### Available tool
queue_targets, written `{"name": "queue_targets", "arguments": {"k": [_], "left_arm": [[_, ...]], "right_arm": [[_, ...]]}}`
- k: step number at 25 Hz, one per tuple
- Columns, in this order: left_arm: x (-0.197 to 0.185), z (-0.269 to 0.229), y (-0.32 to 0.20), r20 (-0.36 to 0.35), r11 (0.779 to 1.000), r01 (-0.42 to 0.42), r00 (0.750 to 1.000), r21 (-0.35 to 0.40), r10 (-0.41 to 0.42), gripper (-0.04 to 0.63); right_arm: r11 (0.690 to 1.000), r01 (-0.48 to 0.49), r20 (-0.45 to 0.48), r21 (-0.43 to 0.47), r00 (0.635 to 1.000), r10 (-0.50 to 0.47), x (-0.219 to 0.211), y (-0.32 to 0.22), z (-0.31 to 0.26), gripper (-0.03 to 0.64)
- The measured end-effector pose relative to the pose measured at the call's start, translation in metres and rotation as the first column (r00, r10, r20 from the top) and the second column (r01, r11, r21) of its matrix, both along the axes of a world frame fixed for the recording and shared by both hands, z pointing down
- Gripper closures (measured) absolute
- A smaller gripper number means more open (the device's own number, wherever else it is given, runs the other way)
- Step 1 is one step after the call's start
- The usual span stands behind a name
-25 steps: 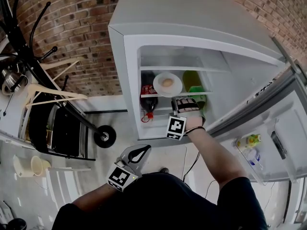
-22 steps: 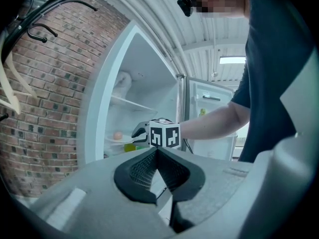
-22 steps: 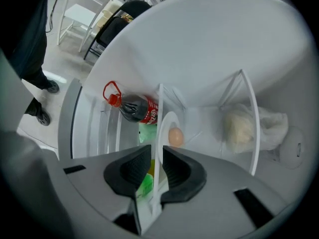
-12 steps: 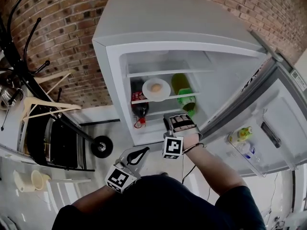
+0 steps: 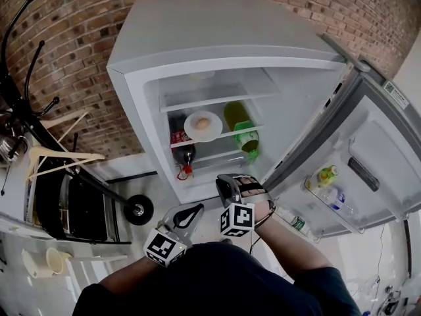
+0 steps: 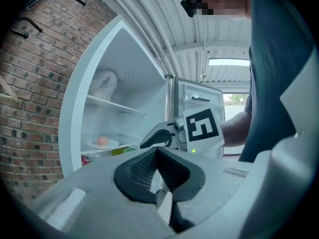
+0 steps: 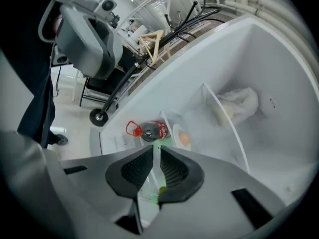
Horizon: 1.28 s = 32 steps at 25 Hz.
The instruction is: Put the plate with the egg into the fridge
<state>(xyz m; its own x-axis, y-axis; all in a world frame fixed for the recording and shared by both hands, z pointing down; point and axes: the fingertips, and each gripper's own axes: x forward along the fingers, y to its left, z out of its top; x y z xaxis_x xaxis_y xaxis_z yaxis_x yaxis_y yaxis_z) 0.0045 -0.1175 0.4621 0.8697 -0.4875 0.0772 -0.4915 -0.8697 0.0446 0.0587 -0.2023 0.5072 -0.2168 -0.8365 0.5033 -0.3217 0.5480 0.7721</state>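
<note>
A white plate with a brown egg on it rests on the middle shelf of the open white fridge. The plate also shows in the left gripper view, and the egg in the right gripper view. My right gripper hangs outside the fridge, below its bottom edge, shut and holding nothing. My left gripper stays low by the person's body, shut and empty. Neither gripper touches the plate.
A dark cola bottle and a green bottle lie next to the plate. The fridge door stands open at the right with small bottles in its rack. A black stand with wooden hangers is at the left.
My right gripper has pulled back from the shelf, down and out of the fridge toward the person. The plate stays on the shelf. The left gripper has hardly moved.
</note>
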Motion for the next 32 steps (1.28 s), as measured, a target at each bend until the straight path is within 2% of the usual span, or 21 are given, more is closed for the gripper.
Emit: {"name": "queue_targets", "arguments": {"k": [6, 8, 10, 13, 17, 20, 26, 27, 32], "left_arm": [[0.004, -0.002, 0.004, 0.003, 1.000, -0.015, 1.000, 0.006, 0.015, 0.591], [0.005, -0.001, 0.005, 0.001, 1.000, -0.021, 1.000, 0.002, 0.021, 0.591], [0.006, -0.001, 0.006, 0.002, 1.000, -0.026, 1.000, 0.004, 0.026, 0.591], [0.008, -0.003, 0.008, 0.000, 0.999, -0.035, 0.999, 0.008, 0.035, 0.591], [0.010, -0.003, 0.012, 0.002, 0.999, -0.045, 0.999, 0.006, 0.045, 0.591], [0.011, -0.004, 0.014, -0.002, 0.999, -0.052, 0.999, 0.004, 0.052, 0.591], [0.013, -0.006, 0.017, -0.007, 0.998, -0.066, 0.998, -0.001, 0.066, 0.591], [0.014, -0.005, 0.017, -0.012, 0.998, -0.065, 0.998, -0.008, 0.065, 0.591], [0.017, -0.004, 0.018, -0.015, 0.997, -0.077, 0.997, -0.009, 0.077, 0.591]], "right_arm": [[0.998, -0.011, 0.199, -0.060, 0.980, 0.023, -0.011, 0.030, -0.010, 0.572], [0.996, -0.009, 0.288, -0.089, 0.957, 0.035, -0.015, 0.038, -0.014, 0.577], [0.993, 0.001, 0.391, -0.118, 0.919, 0.046, -0.017, 0.044, -0.017, 0.583], [0.985, 0.033, 0.557, -0.170, 0.828, 0.068, -0.021, 0.054, -0.018, 0.596], [0.975, 0.066, 0.729, -0.213, 0.675, 0.114, -0.021, 0.065, -0.021, 0.604], [0.969, 0.090, 0.799, -0.232, 0.585, 0.137, -0.021, 0.071, -0.025, 0.606], [0.953, 0.130, 0.878, -0.272, 0.438, 0.191, -0.024, 0.081, -0.019, 0.606], [0.954, 0.131, 0.882, -0.270, 0.430, 0.191, -0.024, 0.082, -0.017, 0.606], [0.961, 0.127, 0.882, -0.244, 0.442, 0.165, -0.025, 0.088, -0.015, 0.606]]}}
